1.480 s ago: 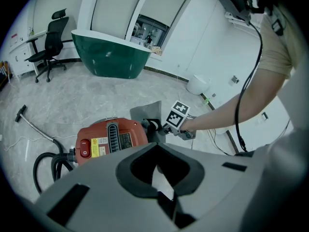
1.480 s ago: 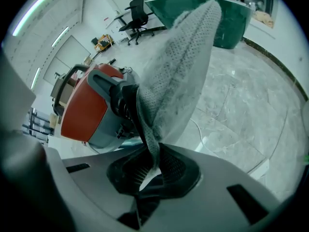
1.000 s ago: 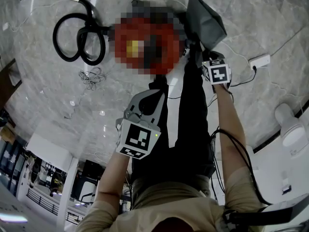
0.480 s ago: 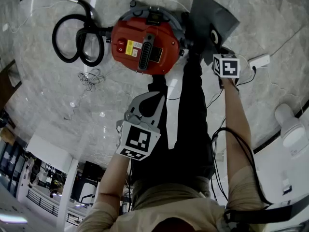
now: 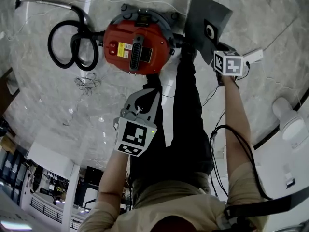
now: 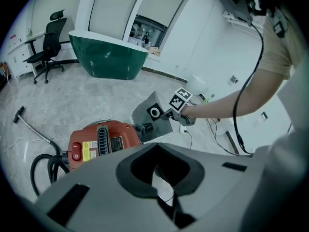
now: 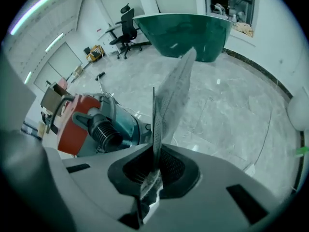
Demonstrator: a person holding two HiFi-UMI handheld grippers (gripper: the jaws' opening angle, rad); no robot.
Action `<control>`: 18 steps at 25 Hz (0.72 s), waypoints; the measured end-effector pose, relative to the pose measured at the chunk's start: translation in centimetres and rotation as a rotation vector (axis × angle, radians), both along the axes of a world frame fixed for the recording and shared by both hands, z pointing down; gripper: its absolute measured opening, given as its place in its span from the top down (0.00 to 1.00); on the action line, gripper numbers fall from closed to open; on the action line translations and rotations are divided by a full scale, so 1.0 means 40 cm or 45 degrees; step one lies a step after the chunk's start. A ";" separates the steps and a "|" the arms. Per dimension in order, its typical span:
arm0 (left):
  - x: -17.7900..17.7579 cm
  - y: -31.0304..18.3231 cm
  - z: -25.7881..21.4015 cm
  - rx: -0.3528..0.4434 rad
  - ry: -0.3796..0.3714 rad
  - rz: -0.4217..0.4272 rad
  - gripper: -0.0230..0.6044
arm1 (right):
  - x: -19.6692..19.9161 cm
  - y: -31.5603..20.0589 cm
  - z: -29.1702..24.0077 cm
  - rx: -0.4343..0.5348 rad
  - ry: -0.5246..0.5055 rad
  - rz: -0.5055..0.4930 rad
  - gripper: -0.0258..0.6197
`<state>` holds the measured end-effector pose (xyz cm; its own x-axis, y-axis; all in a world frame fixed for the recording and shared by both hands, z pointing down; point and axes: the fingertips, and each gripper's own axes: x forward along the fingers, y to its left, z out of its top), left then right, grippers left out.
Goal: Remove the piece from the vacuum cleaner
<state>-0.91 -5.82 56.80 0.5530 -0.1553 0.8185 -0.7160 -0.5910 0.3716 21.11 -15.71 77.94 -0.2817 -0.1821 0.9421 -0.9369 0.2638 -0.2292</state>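
The red vacuum cleaner (image 5: 137,50) lies on the marble floor, also in the left gripper view (image 6: 99,141) and the right gripper view (image 7: 77,120). Its ribbed black inlet (image 7: 104,132) is bare. A grey dust bag (image 5: 203,21) with a round collar hole hangs free to the vacuum's right, clear of the inlet. My right gripper (image 5: 217,51) is shut on the bag's lower edge; the bag (image 7: 174,93) rises straight up from between the jaws (image 7: 153,170). My left gripper (image 5: 146,96) hangs below the vacuum, shut and holding nothing (image 6: 166,197).
A black hose (image 5: 72,45) coils at the vacuum's left, with a loose tangle of cord (image 5: 87,79) below it. A white power strip (image 5: 253,56) and cables lie right of the bag. A green counter (image 6: 108,57) and an office chair (image 6: 48,47) stand further off.
My right gripper has carried the grey bag to the right and away from the vacuum, and the bag now faces the head view more flatly. The left gripper has stayed put.
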 end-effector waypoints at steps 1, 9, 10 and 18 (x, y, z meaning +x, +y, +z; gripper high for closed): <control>0.003 -0.006 -0.007 0.004 0.012 -0.013 0.97 | -0.001 -0.008 -0.019 0.008 -0.034 0.029 0.93; -0.054 -0.091 -0.139 0.073 0.126 -0.213 0.97 | 0.045 -0.108 -0.245 0.102 -0.371 0.507 0.93; -0.063 -0.104 -0.162 0.093 0.132 -0.228 0.97 | 0.050 -0.118 -0.277 0.113 -0.380 0.509 0.93; -0.093 -0.166 -0.375 0.281 0.185 -0.184 0.97 | 0.040 -0.136 -0.574 0.246 -0.387 0.464 0.93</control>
